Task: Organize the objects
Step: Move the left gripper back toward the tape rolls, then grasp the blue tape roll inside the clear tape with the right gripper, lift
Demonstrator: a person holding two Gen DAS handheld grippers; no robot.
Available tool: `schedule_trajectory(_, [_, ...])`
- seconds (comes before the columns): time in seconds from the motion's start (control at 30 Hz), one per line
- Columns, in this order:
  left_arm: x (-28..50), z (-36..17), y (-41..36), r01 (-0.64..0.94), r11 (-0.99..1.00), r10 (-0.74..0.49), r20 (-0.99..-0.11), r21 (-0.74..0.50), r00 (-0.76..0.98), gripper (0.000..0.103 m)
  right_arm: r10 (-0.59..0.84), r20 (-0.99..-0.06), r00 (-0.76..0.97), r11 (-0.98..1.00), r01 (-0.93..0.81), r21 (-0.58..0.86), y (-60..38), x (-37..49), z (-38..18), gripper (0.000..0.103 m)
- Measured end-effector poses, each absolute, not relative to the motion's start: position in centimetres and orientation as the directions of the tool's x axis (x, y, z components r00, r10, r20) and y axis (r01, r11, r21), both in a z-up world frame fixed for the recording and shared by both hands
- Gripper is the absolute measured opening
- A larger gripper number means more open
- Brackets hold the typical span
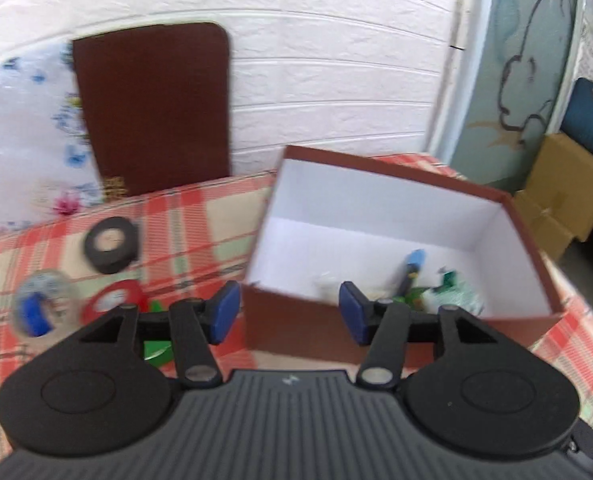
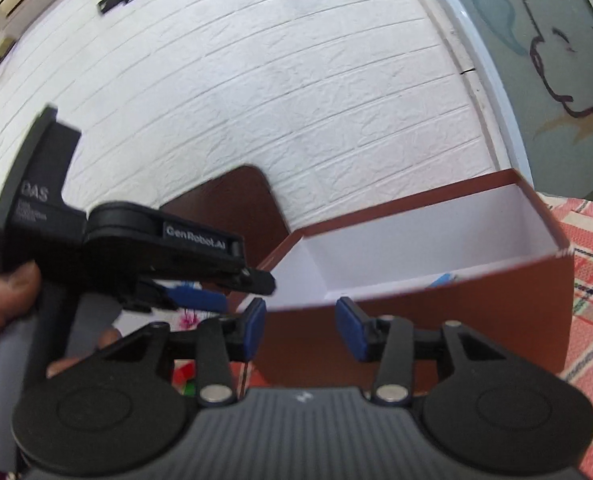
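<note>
A brown box [image 1: 400, 332] with a white inside stands on the checked tablecloth [image 1: 200, 216]. Inside it lie a blue-capped item [image 1: 414, 264] and green-and-white pieces [image 1: 444, 296]. My left gripper [image 1: 290, 314] hangs open over the box's near wall, nothing between its blue pads. Left of the box lie a black tape roll [image 1: 110, 244], a red roll [image 1: 114, 298], a clear roll with a blue core [image 1: 42, 306] and a green piece [image 1: 158, 350]. In the right wrist view my right gripper [image 2: 300, 328] is open and empty before the box [image 2: 436, 320]. The left gripper [image 2: 216, 284] shows there, held by a hand [image 2: 4, 312].
The box's brown lid [image 1: 156, 108] leans against the white brick wall. A floral cloth [image 1: 20, 136] hangs at the left. A cardboard box [image 1: 560, 196] sits on the floor past the table's right edge, beside a painted door [image 1: 524, 64].
</note>
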State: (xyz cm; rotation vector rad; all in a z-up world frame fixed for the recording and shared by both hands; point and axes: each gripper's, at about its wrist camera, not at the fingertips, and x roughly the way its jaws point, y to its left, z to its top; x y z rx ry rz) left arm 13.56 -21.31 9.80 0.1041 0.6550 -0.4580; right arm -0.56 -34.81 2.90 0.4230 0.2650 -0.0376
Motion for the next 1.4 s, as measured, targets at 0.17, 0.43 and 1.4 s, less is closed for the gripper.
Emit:
schedule_trajectory(0.17, [12.7, 8.0, -16.9, 0.358, 0.934, -0.265, -0.642, 0.015, 0.72, 0.06, 0.108, -0.369, 0.923, 0.916, 0.053, 0.398, -31.5, 1.1, 1.3, 0.043])
schedule_trajectory(0.43, [13.7, 4.7, -8.9, 0.206, 0.979, -0.139, -0.715, 0.007, 0.685, 0.06, 0.209, -0.487, 0.848, 0.939, -0.035, 0.343, -25.5, 3.3, -0.6, 0.043])
schedule_trajectory(1.4, [14.1, -1.8, 5.1, -0.053, 0.997, 0.016, -0.544, -0.053, 0.839, 0.09, 0.197, -0.492, 0.848, 0.973, -0.23, -0.008, -11.4, 17.0, 2.0, 0.056])
